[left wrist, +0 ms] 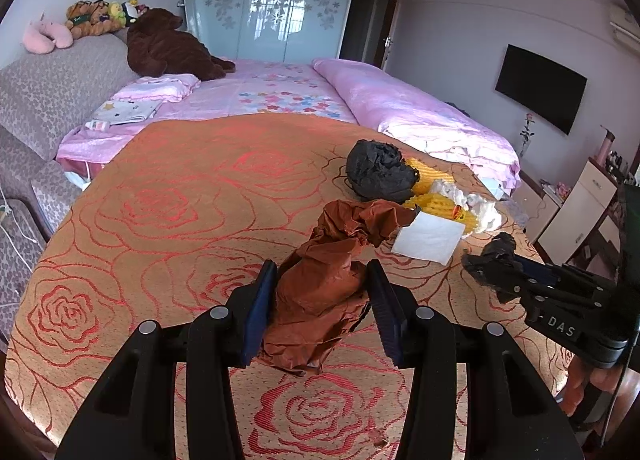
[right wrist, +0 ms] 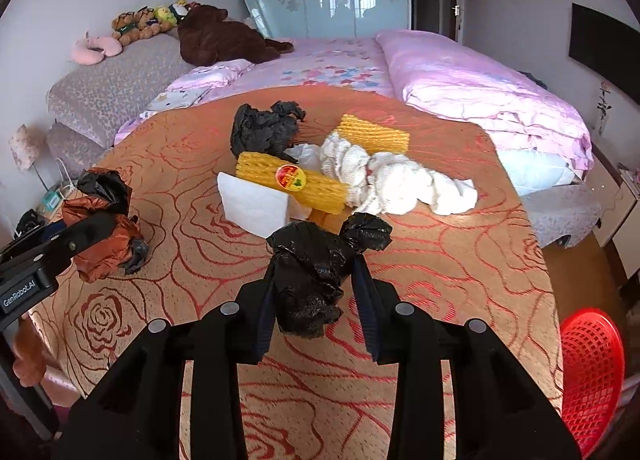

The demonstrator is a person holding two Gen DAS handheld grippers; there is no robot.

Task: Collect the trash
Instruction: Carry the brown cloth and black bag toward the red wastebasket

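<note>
Brown wad (left wrist: 320,292) in L gripper (left wrist: 322,312)

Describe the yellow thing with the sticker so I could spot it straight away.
On the round table with the orange rose-patterned cloth, look at the trash pile near its far side. The yellow foam fruit net lies against a flat white square sheet. Unlike the second yellow net behind it, it bears a round red sticker.

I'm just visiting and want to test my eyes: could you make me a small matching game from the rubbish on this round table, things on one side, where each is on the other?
Things:
1. brown crumpled paper
2. small black bag
3. white square sheet
4. red basket

Places:
A. beside the table's edge
B. flat on the tablecloth
C. in the left gripper
D. in the right gripper

Pairs: 1-C, 2-D, 3-B, 4-A
</note>
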